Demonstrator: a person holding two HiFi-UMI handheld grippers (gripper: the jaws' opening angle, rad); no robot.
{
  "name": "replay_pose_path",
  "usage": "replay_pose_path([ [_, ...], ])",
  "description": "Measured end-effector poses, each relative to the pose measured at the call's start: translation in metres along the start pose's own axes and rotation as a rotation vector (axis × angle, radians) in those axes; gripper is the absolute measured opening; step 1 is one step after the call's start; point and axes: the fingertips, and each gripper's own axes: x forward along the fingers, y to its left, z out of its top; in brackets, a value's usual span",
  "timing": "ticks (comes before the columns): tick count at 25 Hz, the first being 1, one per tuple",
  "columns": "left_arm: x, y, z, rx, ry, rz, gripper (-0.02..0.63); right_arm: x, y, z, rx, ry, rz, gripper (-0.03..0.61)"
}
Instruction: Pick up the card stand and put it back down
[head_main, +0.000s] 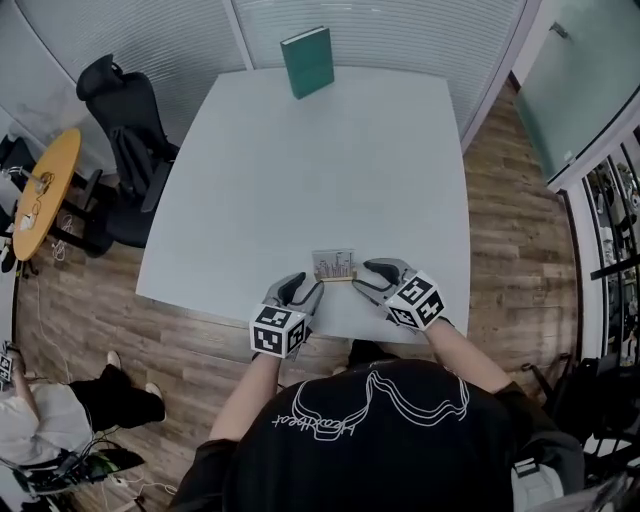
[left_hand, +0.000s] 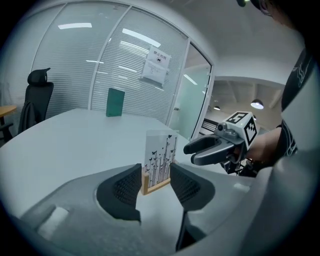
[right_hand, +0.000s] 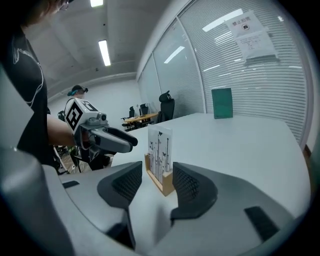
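Note:
The card stand (head_main: 333, 265), a wooden base holding a clear card printed with black stems and butterflies, stands upright on the white table (head_main: 330, 160) near its front edge. My left gripper (head_main: 305, 288) is at its left end and my right gripper (head_main: 368, 277) at its right end. In the left gripper view the stand (left_hand: 159, 162) sits between the left gripper's (left_hand: 155, 182) spread jaws, which do not press on it. In the right gripper view the stand (right_hand: 161, 157) sits likewise between the right gripper's (right_hand: 157, 180) open jaws, close to the right-hand pad.
A green book (head_main: 307, 61) stands upright at the table's far edge by the glass wall. A black office chair (head_main: 125, 130) and a round wooden table (head_main: 40, 190) are to the left. A person (head_main: 30, 420) sits on the floor at lower left.

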Motion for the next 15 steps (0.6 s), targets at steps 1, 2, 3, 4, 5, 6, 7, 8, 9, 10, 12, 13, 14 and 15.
replay_pose_path([
  [1,0.005,0.002,-0.002,-0.004,0.007,0.006,0.167,0.004,-0.001,-0.003,-0.016,0.019,0.002,0.199],
  [2,0.009,0.004,-0.004,-0.003,0.017,0.01,0.166,0.008,-0.002,-0.006,-0.032,0.038,0.002,0.199],
  [3,0.013,0.006,-0.006,0.004,0.028,0.012,0.167,0.012,-0.004,-0.008,-0.046,0.055,-0.002,0.199],
  [4,0.016,0.008,-0.007,0.01,0.037,0.015,0.166,0.017,-0.007,-0.01,-0.055,0.071,-0.009,0.199],
  [5,0.02,0.011,-0.007,0.014,0.045,0.021,0.167,0.02,-0.011,-0.012,-0.06,0.087,-0.018,0.199],
  [6,0.023,0.014,-0.008,0.015,0.053,0.028,0.166,0.024,-0.014,-0.015,-0.06,0.102,-0.024,0.199],
  [7,0.026,0.016,-0.01,0.013,0.063,0.033,0.166,0.027,-0.016,-0.018,-0.059,0.116,-0.027,0.199],
  [8,0.028,0.018,-0.011,0.011,0.072,0.035,0.166,0.03,-0.018,-0.02,-0.059,0.128,-0.028,0.199],
  [9,0.031,0.02,-0.013,0.013,0.082,0.035,0.166,0.033,-0.019,-0.022,-0.064,0.14,-0.027,0.199],
  [10,0.032,0.021,-0.015,0.016,0.091,0.034,0.166,0.036,-0.02,-0.024,-0.072,0.15,-0.027,0.199],
  [12,0.035,0.023,-0.019,0.022,0.105,0.031,0.166,0.042,-0.022,-0.025,-0.088,0.164,-0.026,0.198],
  [13,0.036,0.023,-0.02,0.022,0.109,0.029,0.166,0.044,-0.023,-0.026,-0.092,0.17,-0.025,0.198],
  [14,0.038,0.024,-0.022,0.02,0.111,0.027,0.164,0.046,-0.023,-0.028,-0.094,0.176,-0.025,0.197],
  [15,0.039,0.024,-0.023,0.017,0.113,0.024,0.163,0.047,-0.023,-0.029,-0.096,0.182,-0.027,0.195],
])
